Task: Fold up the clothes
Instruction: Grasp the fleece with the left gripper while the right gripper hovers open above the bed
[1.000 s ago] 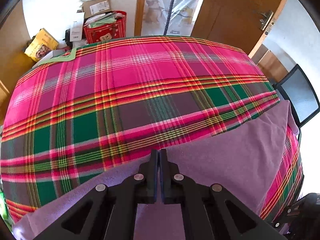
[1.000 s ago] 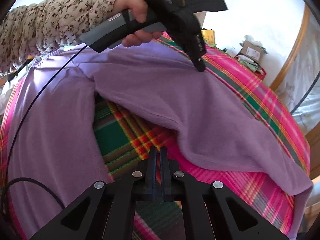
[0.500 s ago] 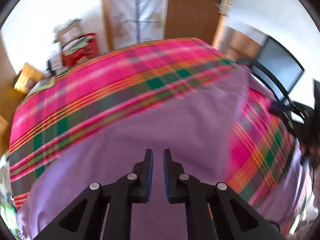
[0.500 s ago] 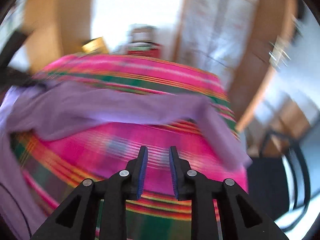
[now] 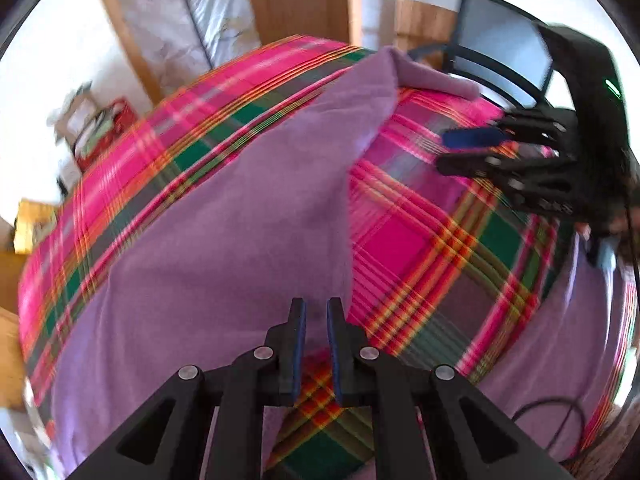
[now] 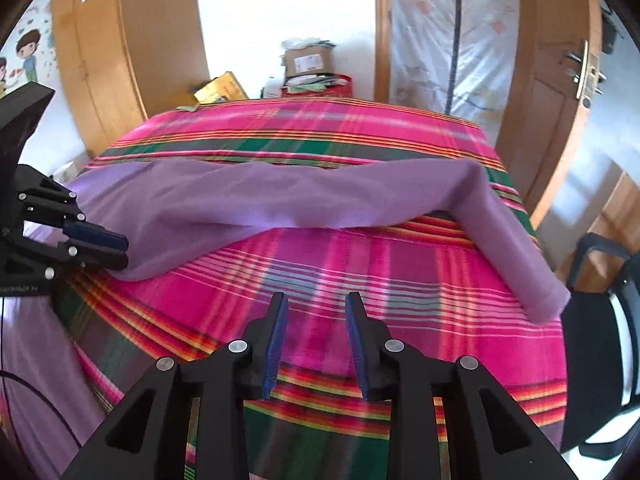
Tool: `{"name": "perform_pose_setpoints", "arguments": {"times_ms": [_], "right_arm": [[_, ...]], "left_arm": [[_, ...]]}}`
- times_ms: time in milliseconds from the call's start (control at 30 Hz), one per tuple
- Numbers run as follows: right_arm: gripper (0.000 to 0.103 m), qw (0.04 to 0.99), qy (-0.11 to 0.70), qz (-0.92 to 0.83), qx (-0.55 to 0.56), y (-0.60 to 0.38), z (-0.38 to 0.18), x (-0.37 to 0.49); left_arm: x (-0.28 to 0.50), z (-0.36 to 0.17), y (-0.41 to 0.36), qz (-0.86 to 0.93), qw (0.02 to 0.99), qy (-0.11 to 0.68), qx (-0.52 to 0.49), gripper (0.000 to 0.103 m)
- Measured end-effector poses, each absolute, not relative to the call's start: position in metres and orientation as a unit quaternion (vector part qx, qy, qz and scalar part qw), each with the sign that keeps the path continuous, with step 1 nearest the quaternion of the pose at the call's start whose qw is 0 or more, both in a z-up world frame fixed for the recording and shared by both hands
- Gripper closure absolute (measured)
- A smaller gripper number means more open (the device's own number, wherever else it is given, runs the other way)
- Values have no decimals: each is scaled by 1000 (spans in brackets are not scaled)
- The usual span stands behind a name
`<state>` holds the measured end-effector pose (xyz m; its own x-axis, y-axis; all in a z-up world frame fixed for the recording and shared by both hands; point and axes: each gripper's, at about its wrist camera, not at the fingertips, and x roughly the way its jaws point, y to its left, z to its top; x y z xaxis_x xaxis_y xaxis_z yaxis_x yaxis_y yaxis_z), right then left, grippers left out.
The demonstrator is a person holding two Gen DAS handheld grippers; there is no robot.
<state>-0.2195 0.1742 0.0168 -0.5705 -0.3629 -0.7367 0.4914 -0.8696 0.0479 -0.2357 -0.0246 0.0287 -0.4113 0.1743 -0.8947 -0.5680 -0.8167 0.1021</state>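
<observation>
1. Purple soft-knit garment (image 6: 280, 196) spread across pink-and-green plaid cloth-covered table (image 6: 360, 272); long sleeve bent at far-right corner, cuff draped over right edge near black chair (image 6: 600, 320).
2. Left gripper (image 5: 316, 312): narrow gap between pads, no cloth visibly pinched, tips over garment's inner edge. In right wrist view, sits at fabric edge far left (image 6: 116, 248). Likely placed there after laying a fold down.
3. Right gripper (image 6: 314, 312): jaws spread wide, empty, over bare plaid. Probably lined up toward the sleeve.
4. Versus 1 s ago: both grippers were pressed together, now parted; left one was holding garment near its edge. Right view swung from body of garment to sleeve side. Sleeve now stretched out along far side.
</observation>
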Motion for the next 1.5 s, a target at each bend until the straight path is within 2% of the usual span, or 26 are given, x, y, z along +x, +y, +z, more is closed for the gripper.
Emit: {"name": "perform_pose_setpoints", "arguments": {"times_ms": [233,400,500,667,767,800,900,967,1000,1033,1067,1133,1500], "right_arm": [[71,256,75,-878,397,165,15,-221],[68,260,78,-877,398,161,15,-217],[67,264,80,-874,399,158,14,-215],[66,265,81,-875,398,157,13,-214],[66,262,77,-875,400,159,12,-215],[66,261,76,-874,402,159,11,-215],[66,259,75,-873,405,159,9,-216],[66,258,75,-873,408,160,8,-216],[66,256,75,-873,409,161,8,-216],[66,255,74,-873,410,161,7,-216],[66,254,74,-873,410,162,7,-216],[66,252,74,-874,410,162,7,-216],[66,222,77,-883,406,168,11,-229]], "left_arm": [[-213,28,-23,825,219,256,-453,76],[-217,24,-31,830,202,255,-454,73],[-215,20,-29,825,196,275,-453,64],[-207,9,-24,812,199,309,-453,63],[-213,8,-25,817,182,314,-448,59],[-215,8,-24,819,177,318,-444,54],[-218,7,-21,822,172,321,-438,53],[-219,6,-19,823,170,322,-435,55],[-220,6,-19,824,170,321,-435,63],[-221,8,-21,826,171,311,-438,83],[-223,10,-23,828,173,301,-440,91],[-225,13,-28,832,175,281,-446,98],[-240,69,-92,882,186,82,-424,99]]}}
